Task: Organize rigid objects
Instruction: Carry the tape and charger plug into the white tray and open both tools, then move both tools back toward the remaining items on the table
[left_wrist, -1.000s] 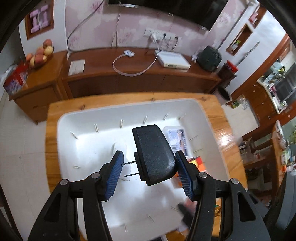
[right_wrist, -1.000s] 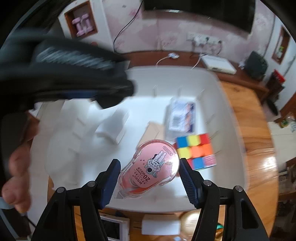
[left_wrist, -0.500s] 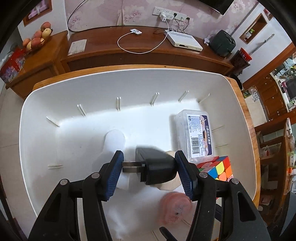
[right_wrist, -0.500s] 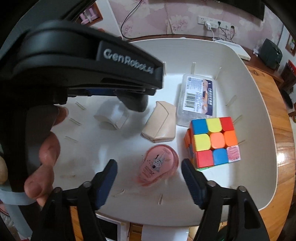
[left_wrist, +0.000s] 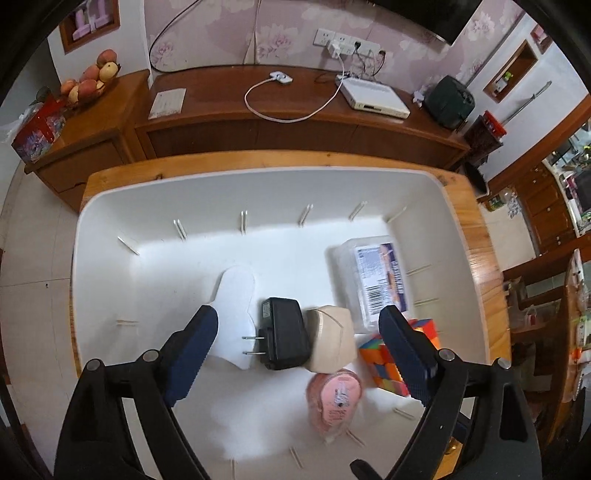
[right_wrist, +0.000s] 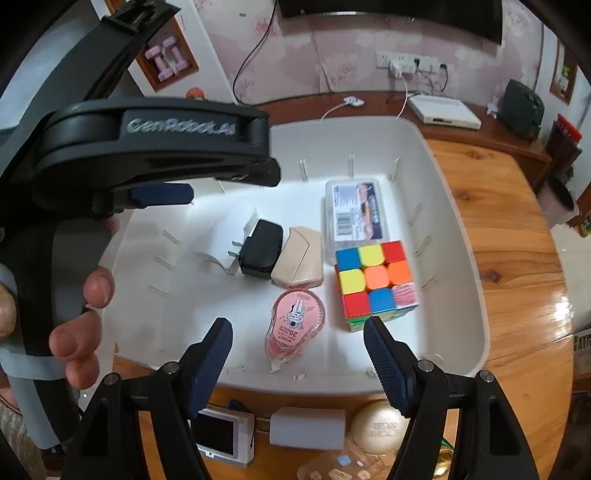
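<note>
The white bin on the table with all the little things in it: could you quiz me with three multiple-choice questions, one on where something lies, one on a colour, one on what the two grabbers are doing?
1. Where does the black plug adapter lie in the white bin?
A. On top of the puzzle cube
B. Between a white object and a beige case
C. Outside the bin, on the table

2. What colour is the middle square on the top face of the puzzle cube?
A. Orange
B. Green
C. White

3. How do the left gripper and the right gripper stand?
A. Both shut on items
B. One holds the cube
C. Both open, holding nothing

Answers:
1 B: the white object and the beige case flank it.
2 A: the centre tile shows orange.
3 C: the jaws are spread, with nothing between them.
</note>
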